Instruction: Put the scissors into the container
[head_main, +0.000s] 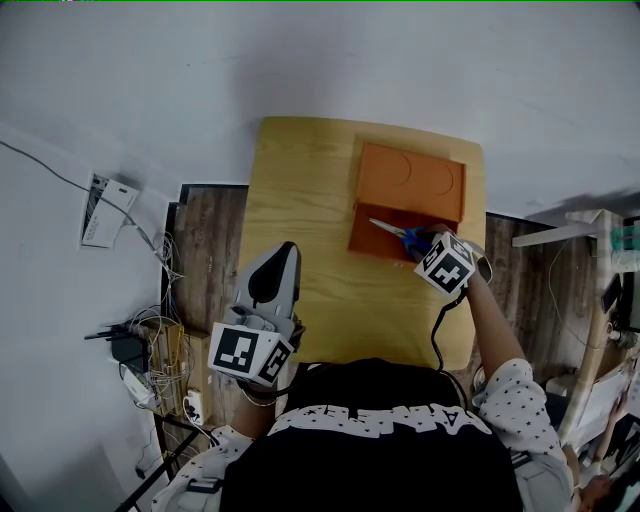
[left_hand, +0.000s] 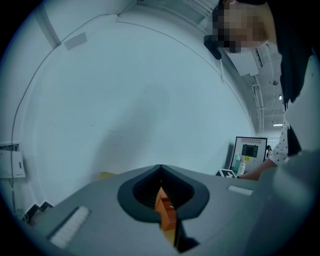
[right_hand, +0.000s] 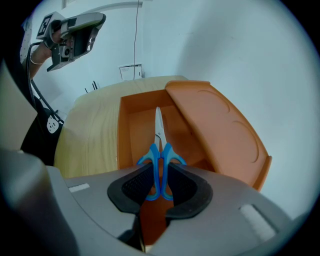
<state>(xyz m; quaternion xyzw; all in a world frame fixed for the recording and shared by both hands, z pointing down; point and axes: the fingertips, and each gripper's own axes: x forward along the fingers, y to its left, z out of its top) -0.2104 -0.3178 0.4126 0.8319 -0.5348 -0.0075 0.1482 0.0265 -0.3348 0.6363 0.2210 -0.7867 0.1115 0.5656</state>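
Over the open orange container, right gripper clamps the scissors by blue handles, blades clear of both walls; left gripper closed, empty, well apart.

No legible text anywhere. White block lettering on black shirt, upside down and warped, unreadable. Display board far off with screen and small yellow tag, print too small. Black-and-white square markers on left cube and right cube, patterns only.
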